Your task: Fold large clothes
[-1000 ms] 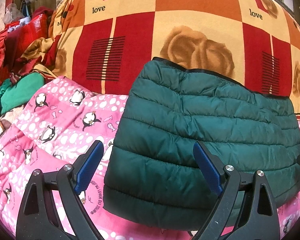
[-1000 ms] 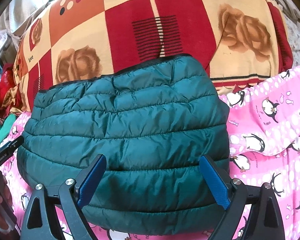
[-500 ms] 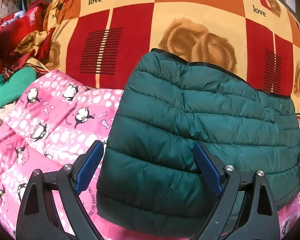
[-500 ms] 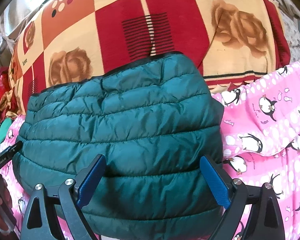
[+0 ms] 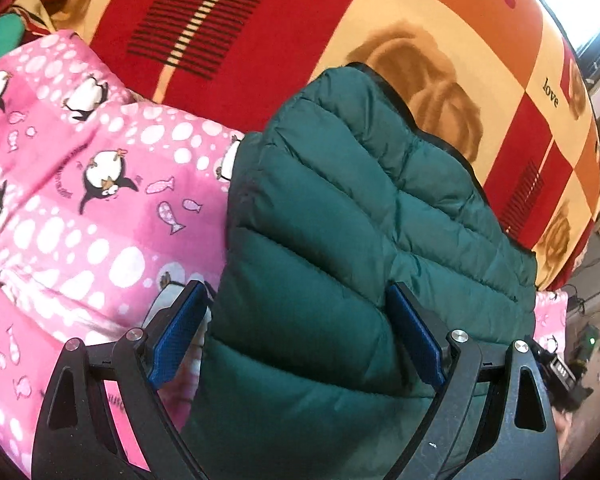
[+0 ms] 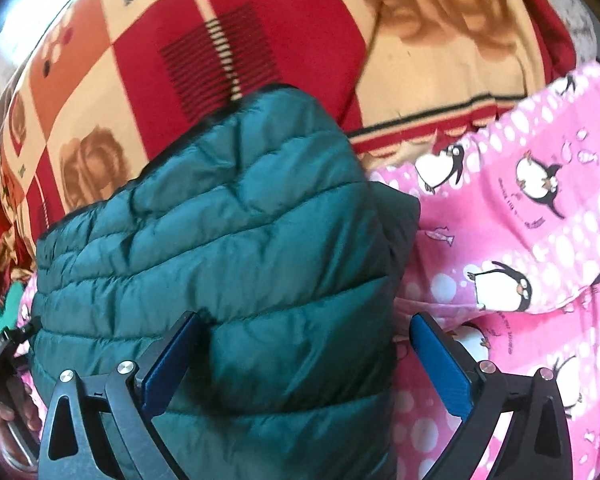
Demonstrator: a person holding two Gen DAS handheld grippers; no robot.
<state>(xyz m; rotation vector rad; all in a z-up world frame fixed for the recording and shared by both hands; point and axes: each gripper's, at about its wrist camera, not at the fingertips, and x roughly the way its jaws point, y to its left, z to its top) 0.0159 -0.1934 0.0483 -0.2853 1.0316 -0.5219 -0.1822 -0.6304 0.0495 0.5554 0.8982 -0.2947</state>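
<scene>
We see a puffy dark green jacket, folded into a thick block, lying on a pink sheet with penguins and white dots on it. In the left wrist view the jacket fills the middle and lower right of the frame, and the pink sheet is on the left. Behind them, across the top of the frame, is a big blanket with red, orange and cream squares, brown roses and the word "love". The left gripper sits at the bottom of the frame with its jaws wide apart. The left edge of the jacket lies between its blue pads, but we cannot tell if the pads touch it. In the right wrist view the jacket is in the middle and lower left, and the penguin sheet is on the right. The right gripper is at the bottom of the frame and its jaws are opening. The right edge of the jacket is between them. Its left pad is right against the puffy cloth, and the right pad stands clear over the pink sheet. At the lower left edge we see some fingers of a person on a black handle
</scene>
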